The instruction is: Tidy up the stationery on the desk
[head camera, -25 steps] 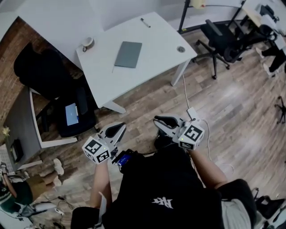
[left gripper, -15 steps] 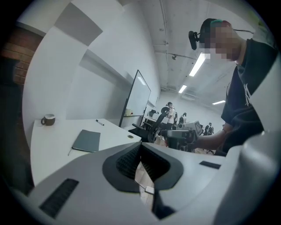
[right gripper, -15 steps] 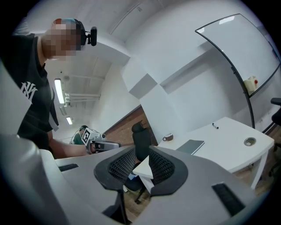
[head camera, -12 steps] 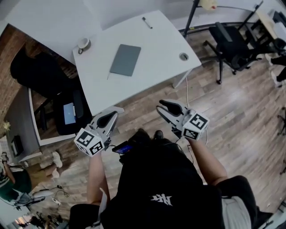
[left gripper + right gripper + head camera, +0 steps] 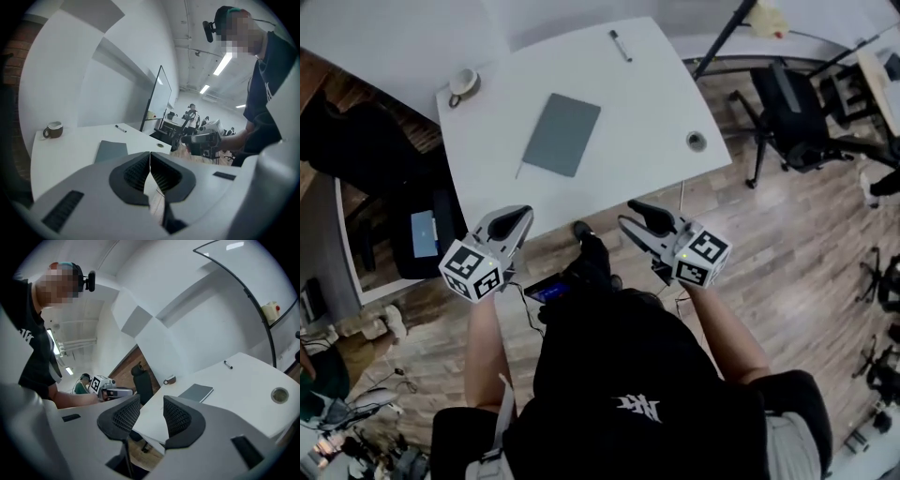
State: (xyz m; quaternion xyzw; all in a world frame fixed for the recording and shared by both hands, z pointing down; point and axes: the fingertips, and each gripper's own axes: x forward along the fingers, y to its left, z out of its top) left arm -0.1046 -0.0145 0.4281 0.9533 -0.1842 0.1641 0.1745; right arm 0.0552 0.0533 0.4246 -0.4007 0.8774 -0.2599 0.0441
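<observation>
approach to the counter point(image 5: 628, 159). your left claw point(image 5: 523, 215) is pinched closed and empty; your right claw point(image 5: 628, 217) has just been opening and stands wide, nothing between its jaws. the grey notebook point(image 5: 562, 134) lies mid-counter, the marker point(image 5: 621, 45) at the far edge, well apart. you would likely do best to slide the notebook to an edge before gripping. the mug point(image 5: 463, 84) and cable grommet point(image 5: 697, 141) flank your reach; neither blocks it.

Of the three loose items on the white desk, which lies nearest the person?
The grey notebook: it lies flat in the middle of the desk, while the mug and the pen sit further back.
</observation>
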